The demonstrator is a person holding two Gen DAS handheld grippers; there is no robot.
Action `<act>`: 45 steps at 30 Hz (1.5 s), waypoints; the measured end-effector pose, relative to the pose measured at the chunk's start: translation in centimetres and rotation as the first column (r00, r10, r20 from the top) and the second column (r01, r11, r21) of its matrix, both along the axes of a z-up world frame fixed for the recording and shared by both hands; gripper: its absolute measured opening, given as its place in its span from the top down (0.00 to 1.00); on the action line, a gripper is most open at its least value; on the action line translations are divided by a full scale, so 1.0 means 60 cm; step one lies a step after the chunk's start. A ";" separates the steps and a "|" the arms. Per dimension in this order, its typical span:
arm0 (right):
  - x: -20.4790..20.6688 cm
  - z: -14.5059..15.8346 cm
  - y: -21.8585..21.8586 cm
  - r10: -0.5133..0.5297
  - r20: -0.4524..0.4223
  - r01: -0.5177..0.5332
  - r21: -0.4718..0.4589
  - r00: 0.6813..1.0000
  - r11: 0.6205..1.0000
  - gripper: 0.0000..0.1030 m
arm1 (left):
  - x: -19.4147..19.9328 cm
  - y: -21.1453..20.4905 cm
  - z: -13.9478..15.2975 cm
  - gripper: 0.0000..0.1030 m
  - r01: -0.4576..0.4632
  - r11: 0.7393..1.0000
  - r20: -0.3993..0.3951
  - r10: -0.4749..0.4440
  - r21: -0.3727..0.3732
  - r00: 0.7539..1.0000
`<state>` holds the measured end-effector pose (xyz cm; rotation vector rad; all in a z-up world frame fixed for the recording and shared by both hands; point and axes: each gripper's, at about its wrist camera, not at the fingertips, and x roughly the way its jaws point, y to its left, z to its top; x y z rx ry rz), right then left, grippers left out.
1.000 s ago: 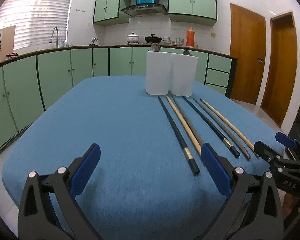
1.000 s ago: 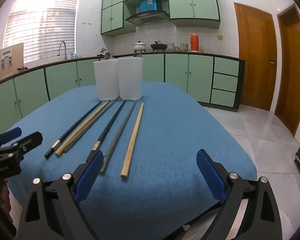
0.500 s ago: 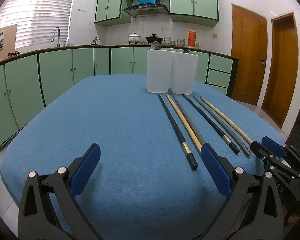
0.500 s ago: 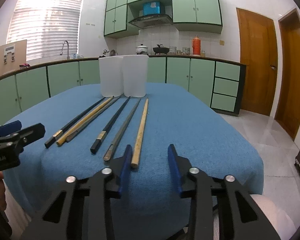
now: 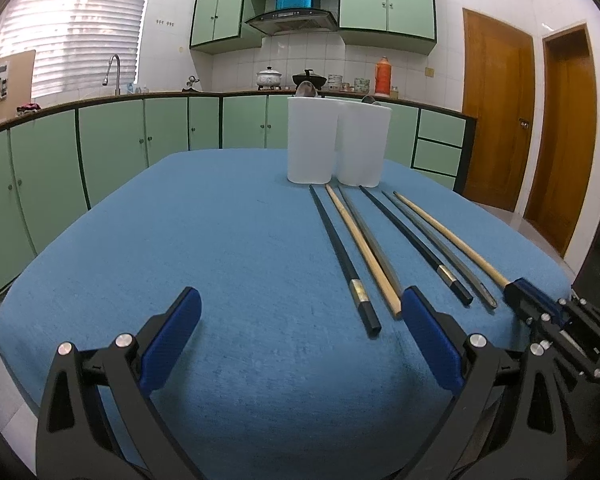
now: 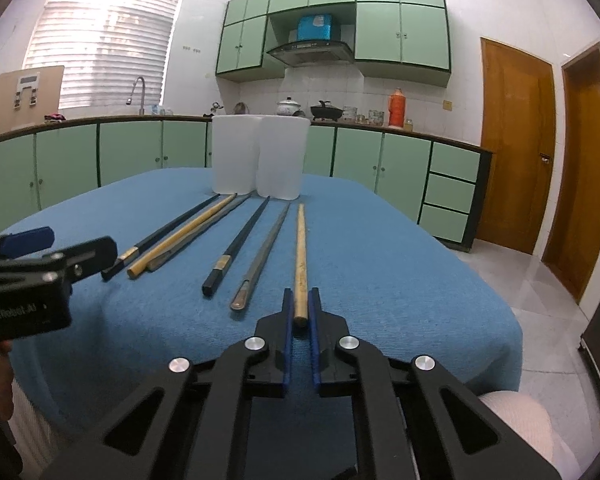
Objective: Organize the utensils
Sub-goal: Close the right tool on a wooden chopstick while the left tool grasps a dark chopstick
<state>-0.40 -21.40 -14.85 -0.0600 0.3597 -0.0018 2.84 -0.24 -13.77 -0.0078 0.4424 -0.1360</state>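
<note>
Several chopsticks lie side by side on the blue tablecloth, pointing at two white cups at the far end. The rightmost is a light wooden chopstick. My right gripper is closing, and its blue pads press the near end of this chopstick, which still rests on the cloth. In the left wrist view the right gripper sits at that chopstick's near tip. My left gripper hovers open over the near edge, left of the black chopstick, with nothing between its fingers.
Spoon tips peek out of the cups. Green cabinets line the wall behind the table, and wooden doors stand to the right. The table's near and right edges drop to a tiled floor.
The right gripper's jaws went from wide open to shut around the wooden chopstick's near end, shifting slightly toward it. The left gripper stayed open and hardly moved.
</note>
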 end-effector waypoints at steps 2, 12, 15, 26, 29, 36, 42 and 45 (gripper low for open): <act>0.002 0.000 -0.005 -0.008 -0.001 0.008 0.004 1.000 1.000 0.93 | 0.001 -0.001 -0.001 0.22 -0.004 1.000 -0.003 0.004 0.013 1.000; 0.006 -0.003 -0.005 -0.013 -0.004 0.013 0.004 1.000 1.000 0.93 | -0.007 -0.014 -0.006 0.35 0.012 0.999 -0.007 -0.012 0.031 1.000; 0.006 -0.003 -0.006 -0.013 -0.005 0.013 0.004 1.000 1.000 0.93 | -0.011 -0.025 -0.009 0.44 0.023 0.999 -0.012 -0.023 0.038 1.000; 0.005 -0.005 -0.009 -0.012 -0.010 0.012 0.016 1.000 1.000 0.93 | -0.015 -0.051 -0.016 0.78 0.052 0.998 -0.004 -0.052 0.046 0.999; 0.005 -0.005 -0.012 -0.011 -0.011 0.011 0.021 1.000 1.000 0.93 | -0.013 -0.055 -0.016 0.85 0.060 0.998 -0.011 -0.059 0.032 0.998; 0.005 -0.004 -0.017 -0.008 -0.014 0.008 0.034 1.000 0.999 0.93 | -0.015 -0.067 -0.018 0.93 0.047 0.998 -0.009 -0.047 0.035 0.999; 0.005 0.000 -0.023 0.001 -0.020 0.000 0.045 1.000 0.999 0.93 | -0.017 -0.068 -0.008 0.94 0.033 0.999 -0.007 -0.033 0.028 0.999; 0.000 0.013 -0.029 0.003 -0.001 -0.002 0.043 1.000 0.999 0.93 | -0.026 -0.066 0.014 0.94 0.032 0.998 0.032 -0.034 0.055 0.999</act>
